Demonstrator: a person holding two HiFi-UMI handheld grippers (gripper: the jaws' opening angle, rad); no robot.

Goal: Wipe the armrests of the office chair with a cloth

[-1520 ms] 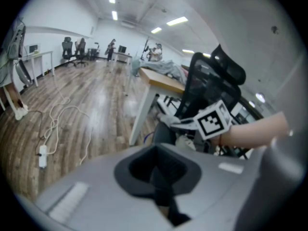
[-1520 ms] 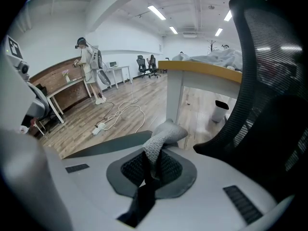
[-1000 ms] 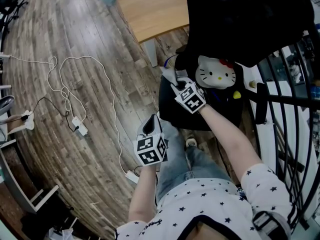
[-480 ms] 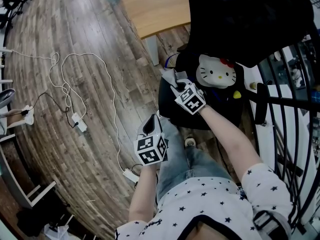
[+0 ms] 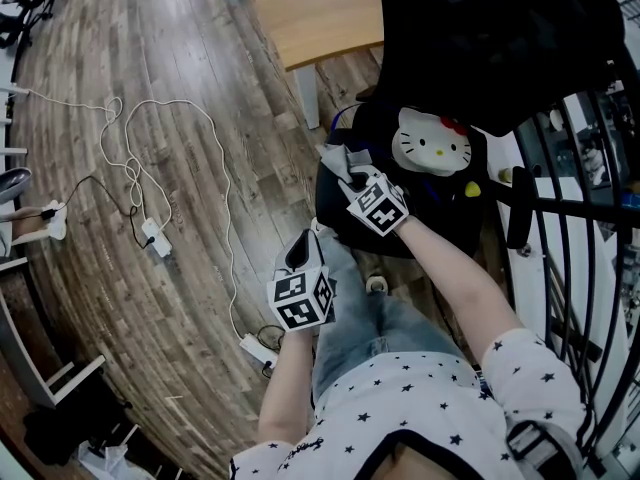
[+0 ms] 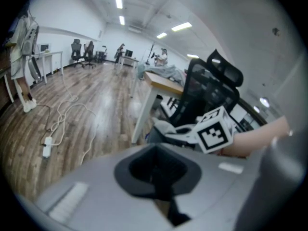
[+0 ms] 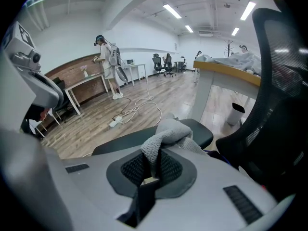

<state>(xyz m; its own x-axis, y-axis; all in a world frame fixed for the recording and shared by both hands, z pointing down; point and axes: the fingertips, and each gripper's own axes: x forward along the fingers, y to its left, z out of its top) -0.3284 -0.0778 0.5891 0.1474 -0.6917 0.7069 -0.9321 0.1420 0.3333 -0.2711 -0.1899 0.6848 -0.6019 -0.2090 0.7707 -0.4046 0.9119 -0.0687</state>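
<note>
Open wood floor (image 5: 150, 88) lies left of the office chair (image 5: 480, 58), crossed by 1 white cable (image 5: 215, 178). A desk (image 5: 320, 13) stands on the far side, and a black railing (image 5: 570, 218) hems the right. My right gripper (image 7: 153, 170) has its jaws clamped on the grey cloth (image 7: 168, 131), which lies on the chair's left armrest (image 7: 118, 146), with that arm reaching forward. My left gripper (image 6: 161, 186), its jaws together on nothing, hangs near my leg, apart from the chair.
</note>
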